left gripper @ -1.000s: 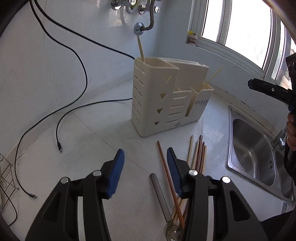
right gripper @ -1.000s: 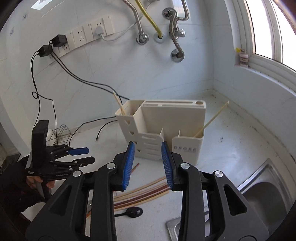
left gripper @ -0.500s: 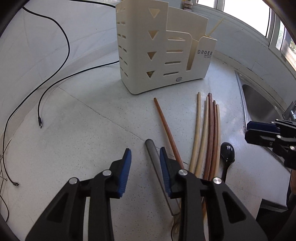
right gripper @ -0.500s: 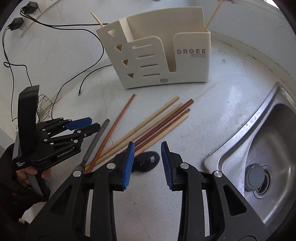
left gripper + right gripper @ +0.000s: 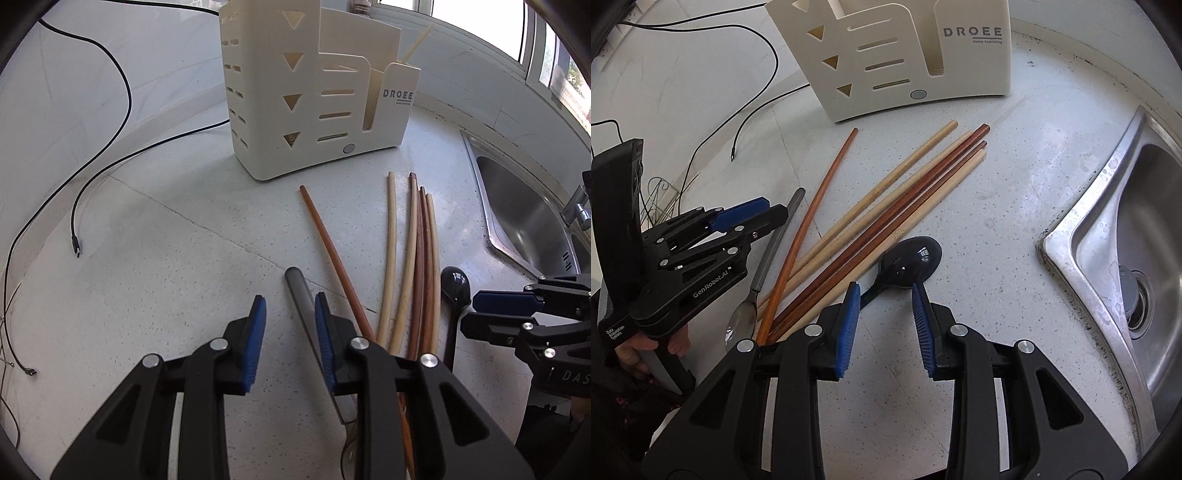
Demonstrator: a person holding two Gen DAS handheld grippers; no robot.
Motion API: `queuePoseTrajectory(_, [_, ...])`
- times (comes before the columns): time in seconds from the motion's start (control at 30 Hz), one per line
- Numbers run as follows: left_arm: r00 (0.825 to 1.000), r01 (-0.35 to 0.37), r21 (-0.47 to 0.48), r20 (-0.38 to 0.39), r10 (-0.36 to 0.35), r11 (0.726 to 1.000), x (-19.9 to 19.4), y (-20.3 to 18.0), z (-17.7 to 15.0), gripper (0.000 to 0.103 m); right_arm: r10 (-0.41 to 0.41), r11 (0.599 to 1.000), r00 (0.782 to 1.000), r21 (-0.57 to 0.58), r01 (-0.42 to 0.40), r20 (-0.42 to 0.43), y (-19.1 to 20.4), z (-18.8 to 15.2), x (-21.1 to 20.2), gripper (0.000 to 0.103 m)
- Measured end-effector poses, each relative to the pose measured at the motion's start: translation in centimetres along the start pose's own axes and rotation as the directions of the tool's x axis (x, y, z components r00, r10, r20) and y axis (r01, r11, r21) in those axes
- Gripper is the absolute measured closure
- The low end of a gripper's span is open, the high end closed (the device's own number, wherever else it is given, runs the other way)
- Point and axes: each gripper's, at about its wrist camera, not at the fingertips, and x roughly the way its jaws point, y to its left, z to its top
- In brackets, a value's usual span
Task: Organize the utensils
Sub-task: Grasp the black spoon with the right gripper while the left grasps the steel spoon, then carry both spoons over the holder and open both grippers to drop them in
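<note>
A cream slotted utensil holder (image 5: 314, 110) (image 5: 905, 55) stands at the back of the white counter. In front of it lie several wooden chopsticks (image 5: 417, 258) (image 5: 886, 206), one reddish chopstick (image 5: 328, 251) apart on the left, a metal spoon (image 5: 297, 288) (image 5: 775, 236) and a black spoon (image 5: 456, 284) (image 5: 912, 254). My left gripper (image 5: 290, 306) (image 5: 768, 214) hangs low over the metal spoon's grey handle; its jaws are closing, the handle lies between them near the right pad, not clamped. My right gripper (image 5: 884, 291) (image 5: 472, 313) stands open just short of the black spoon's bowl, over its handle.
A steel sink (image 5: 517, 206) (image 5: 1108, 240) is sunk into the counter on the right. Black cables (image 5: 110, 162) trail over the counter and wall at left, near a wire rack (image 5: 661, 199). A pale stick (image 5: 417, 40) leans in the holder's right compartment.
Both grippers have come down toward the counter and tipped downward. The left jaws have narrowed around the metal spoon's handle. The right gripper has dropped to the black spoon.
</note>
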Motion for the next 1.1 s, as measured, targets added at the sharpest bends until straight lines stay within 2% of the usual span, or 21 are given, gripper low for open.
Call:
queuePoseTrajectory(0.13, [1.0,-0.01,-0.006,-0.001,0.01,1.0,0.2,0.5,-0.2,0.077,-0.027,0.999,1.0,0.025,0.027,0.012,0.6,0.2,0.5,0.075])
queuePoseTrajectory(0.23, [1.0,0.025,-0.037,-0.004,-0.025,0.999,0.2,1.0,-0.3,0.077,-0.068,0.997,0.998,0.022,0.067,0.015,1.2,0.5,0.8,0.076])
queuePoseTrajectory(0.5, [1.0,0.015,-0.038,-0.013,-0.015,0.999,0.5,0.9,0.0,0.077,-0.151,0.988,0.988,0.035,0.151,0.004,2.5,1.6,1.7,0.074])
queuePoseTrajectory(0.6, [0.999,0.017,-0.048,-0.034,-0.019,0.999,0.9,0.9,0.2,0.077,-0.156,0.987,0.988,0.034,0.155,0.008,2.8,1.9,2.0,0.075])
queuePoseTrajectory(0.67, [0.999,-0.019,-0.024,-0.043,0.018,1.0,1.1,0.6,0.4,0.082,-0.16,0.987,0.987,0.032,0.16,0.007,2.6,1.9,2.0,0.077])
queuePoseTrajectory(0.73, [0.999,-0.027,-0.023,-0.041,0.026,0.999,1.2,0.7,0.4,0.09,-0.151,0.988,0.989,0.041,0.15,0.006,2.4,1.9,2.1,0.078])
queuePoseTrajectory(0.93, [0.999,-0.006,-0.056,-0.037,0.004,0.998,1.2,1.7,0.5,0.091,-0.111,0.992,0.994,0.054,0.11,0.012,1.3,1.9,1.6,0.081])
queuePoseTrajectory(1.0, [1.0,0.007,-0.075,-0.025,-0.009,0.997,1.1,2.1,0.3,0.092,-0.087,0.995,0.996,0.057,0.085,0.028,0.9,1.8,1.2,0.086])
queuePoseTrajectory(1.1, [1.0,0.028,-0.099,0.006,-0.027,0.995,0.6,2.9,0.1,0.092,-0.076,0.996,0.996,0.054,0.073,0.041,0.5,1.7,0.8,0.089])
